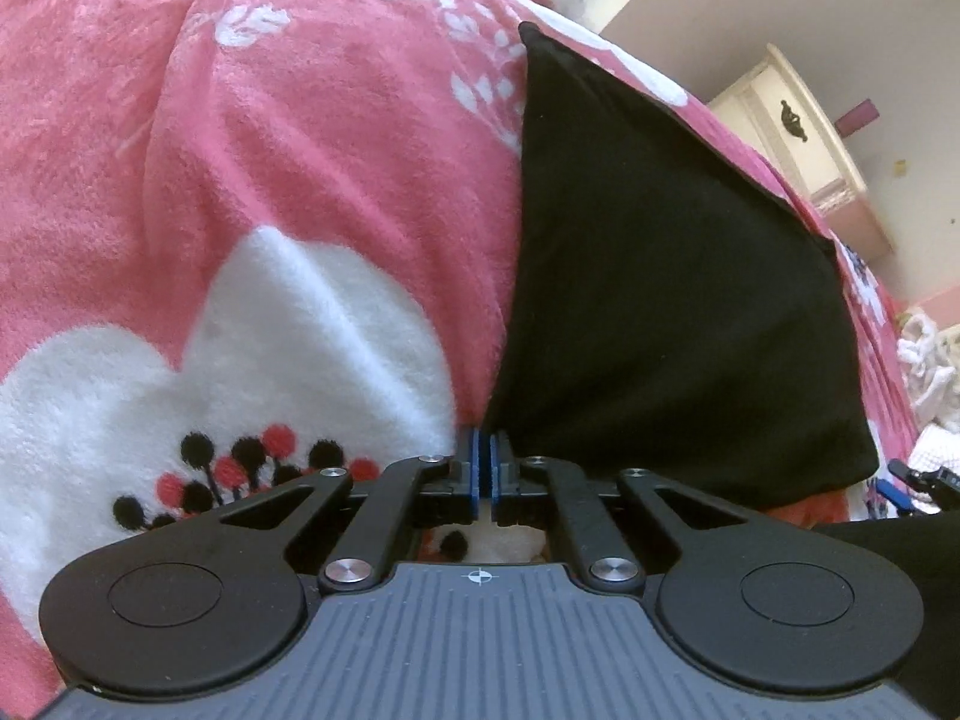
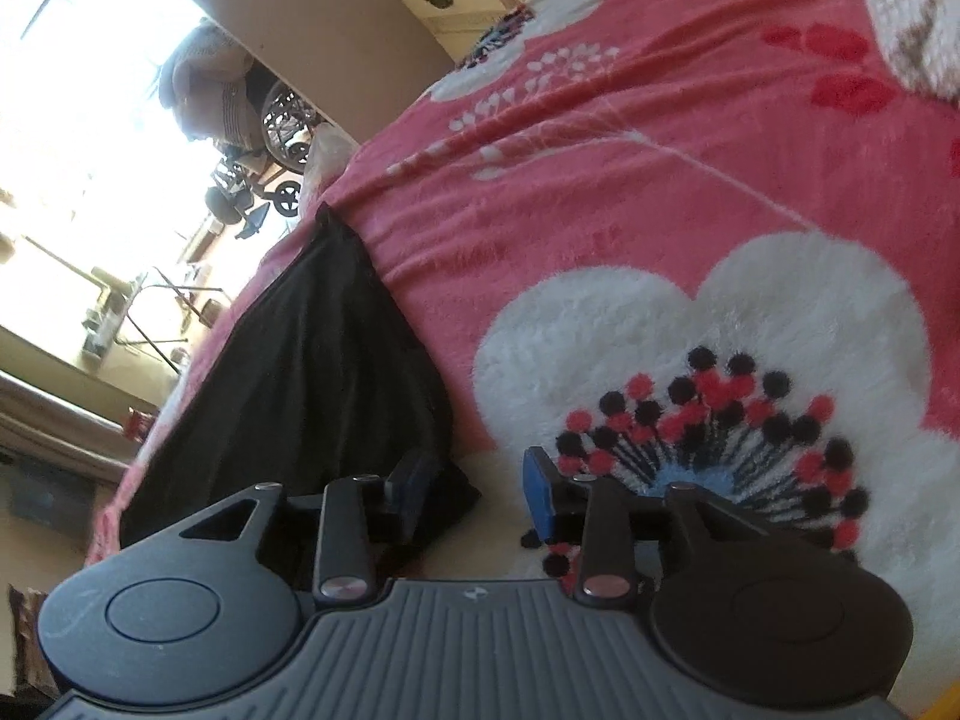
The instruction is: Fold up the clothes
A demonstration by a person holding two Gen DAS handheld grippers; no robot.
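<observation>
Blanket (image 1: pixel 252 192), pink fleece with big white flowers, fills the left wrist view, and a black garment (image 1: pixel 648 276) lies spread on it ahead and to the right of the left claw (image 1: pixel 485 450). That claw's blue pads are pressed together, pinching the garment's near corner, and the cloth fans out from the tips to a far point. A cream cabinet (image 1: pixel 798 126) stands by the wall beyond. In the right wrist view, the right claw (image 2: pixel 474 480) stands partly open over the blanket (image 2: pixel 660 180); the black garment (image 2: pixel 312 360) stretches away ahead on the left, its near corner against the left finger (image 2: pixel 408 480), while the right finger (image 2: pixel 540 492) sits apart over a white flower.
</observation>
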